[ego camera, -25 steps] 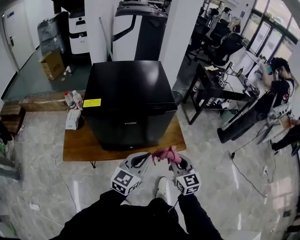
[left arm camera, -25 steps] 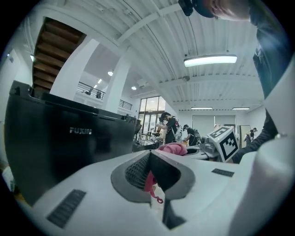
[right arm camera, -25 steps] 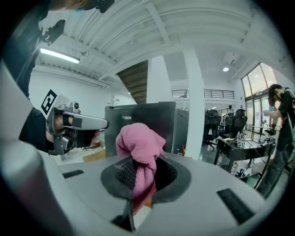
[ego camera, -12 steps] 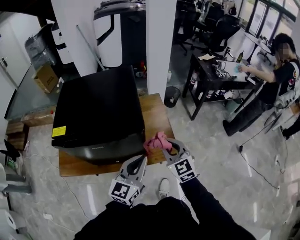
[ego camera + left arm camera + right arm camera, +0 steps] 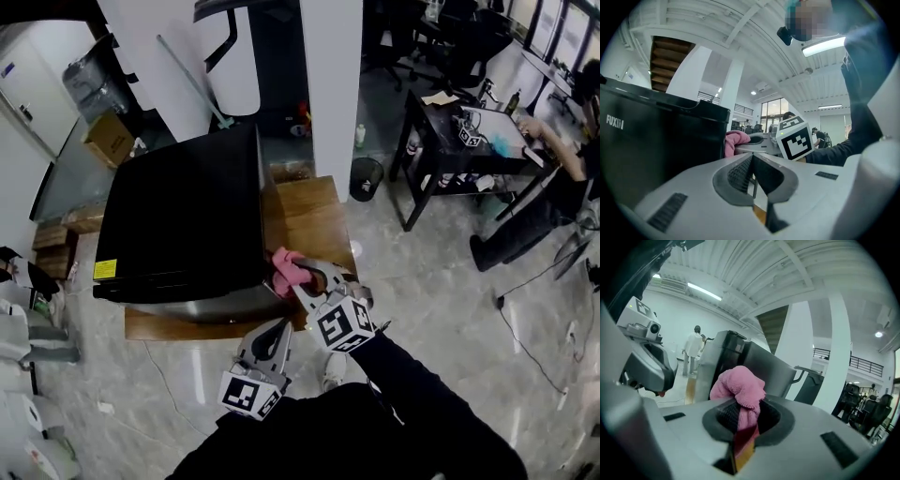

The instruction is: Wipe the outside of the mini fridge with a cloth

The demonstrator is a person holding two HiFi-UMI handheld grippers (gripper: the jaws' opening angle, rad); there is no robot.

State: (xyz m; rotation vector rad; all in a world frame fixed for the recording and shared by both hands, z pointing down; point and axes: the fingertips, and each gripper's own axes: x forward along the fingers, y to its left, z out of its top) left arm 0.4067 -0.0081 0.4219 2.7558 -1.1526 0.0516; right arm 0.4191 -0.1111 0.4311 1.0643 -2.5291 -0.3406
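Glossy black mini fridge (image 5: 178,211) on low wooden table (image 5: 309,211); grey marble floor (image 5: 441,300) spreads toward 3 o'clock. Right gripper (image 5: 298,273) clamps bunched pink cloth (image 5: 284,265) at fridge's 4 o'clock corner; left gripper (image 5: 278,324) jaws together.

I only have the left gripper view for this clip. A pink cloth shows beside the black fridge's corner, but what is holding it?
Observer: The right gripper is. Its own view shows its jaws shut on the pink cloth.
Reviewer: Which corner of the fridge is that?
Observer: In the head view the cloth is at the mini fridge's front right corner, near the top edge. I cannot confirm contact.
Reviewer: What does the fridge stand on?
Observer: A low wooden table, with bare wood to the fridge's right.
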